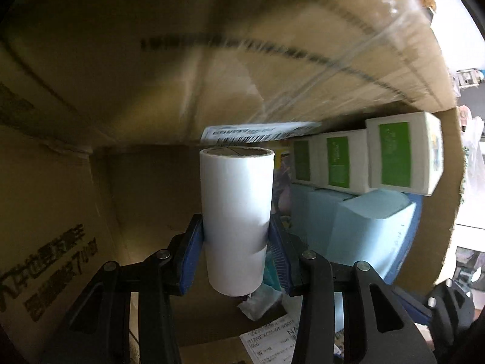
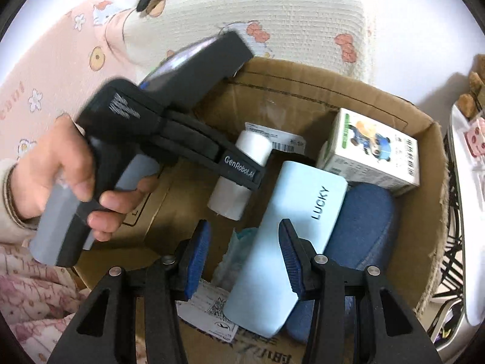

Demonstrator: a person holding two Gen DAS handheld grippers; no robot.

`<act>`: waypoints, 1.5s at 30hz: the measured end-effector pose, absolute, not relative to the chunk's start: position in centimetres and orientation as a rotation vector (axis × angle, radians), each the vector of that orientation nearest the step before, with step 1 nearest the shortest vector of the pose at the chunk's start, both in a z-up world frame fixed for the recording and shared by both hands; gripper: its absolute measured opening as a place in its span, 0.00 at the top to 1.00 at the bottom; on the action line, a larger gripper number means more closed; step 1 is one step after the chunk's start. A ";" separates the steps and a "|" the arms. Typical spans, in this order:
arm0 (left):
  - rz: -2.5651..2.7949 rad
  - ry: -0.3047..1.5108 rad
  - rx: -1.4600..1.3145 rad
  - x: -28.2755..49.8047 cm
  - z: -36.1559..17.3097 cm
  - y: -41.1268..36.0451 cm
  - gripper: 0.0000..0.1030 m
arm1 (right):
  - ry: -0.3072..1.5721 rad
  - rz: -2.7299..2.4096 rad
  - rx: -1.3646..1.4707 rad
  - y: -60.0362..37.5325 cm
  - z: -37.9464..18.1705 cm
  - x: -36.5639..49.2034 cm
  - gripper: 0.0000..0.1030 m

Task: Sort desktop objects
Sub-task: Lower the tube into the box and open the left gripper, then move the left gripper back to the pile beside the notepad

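Observation:
A white paper roll (image 1: 236, 200) is clamped upright between the blue pads of my left gripper (image 1: 235, 224), low inside a cardboard box (image 1: 151, 75). The right wrist view shows the same roll (image 2: 253, 148) and left gripper (image 2: 242, 176), held by a person's hand (image 2: 60, 176), reaching into the box (image 2: 303, 82). My right gripper (image 2: 244, 242) hovers over the box's near side. Its jaws stand apart and grip nothing. A light blue case marked LUCKY (image 2: 297, 206) lies on the box floor beneath them.
In the box sit a white carton with green labels (image 1: 394, 154), also seen with its cartoon face (image 2: 372, 151), a dark blue pouch (image 2: 363, 221), crumpled tissue (image 2: 236, 251) and printed slips (image 2: 209, 309). A patterned pillow (image 2: 272, 15) lies behind the box.

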State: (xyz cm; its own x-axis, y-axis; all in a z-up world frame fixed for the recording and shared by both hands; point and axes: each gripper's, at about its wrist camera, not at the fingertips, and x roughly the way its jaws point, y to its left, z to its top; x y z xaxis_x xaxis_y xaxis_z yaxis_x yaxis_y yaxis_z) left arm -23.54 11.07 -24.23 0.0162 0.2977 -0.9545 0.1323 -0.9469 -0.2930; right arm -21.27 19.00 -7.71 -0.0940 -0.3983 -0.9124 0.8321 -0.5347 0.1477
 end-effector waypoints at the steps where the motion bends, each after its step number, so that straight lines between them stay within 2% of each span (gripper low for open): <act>1: 2.083 -0.446 -2.152 -23.6 -24.4 11.2 0.55 | 0.521 -1.771 1.282 19.2 -7.5 -21.3 0.58; 12: 2.127 -0.365 -2.208 -23.9 -24.2 11.5 0.53 | 0.557 -1.795 1.275 19.5 -7.0 -20.2 0.58; 24: 2.329 -0.286 -1.908 -20.8 -16.2 9.8 0.53 | 0.540 -1.811 1.263 17.8 -7.3 -19.6 0.56; 28: 2.411 -0.238 -1.774 -18.8 -13.1 8.6 0.53 | 0.510 -1.824 1.252 17.3 -6.5 -19.3 0.51; 33: 2.498 -0.251 -1.635 -17.3 -10.2 7.1 0.53 | 0.465 -1.819 1.238 16.2 -5.8 -18.8 0.51; 38: 2.615 -0.163 -1.567 -15.6 -8.7 6.4 0.53 | 0.458 -1.843 1.220 14.7 -4.9 -18.2 0.51; 45: 2.735 -0.352 -1.362 -12.0 -5.2 0.7 0.53 | 0.467 -1.897 1.052 12.8 -0.7 -16.2 0.51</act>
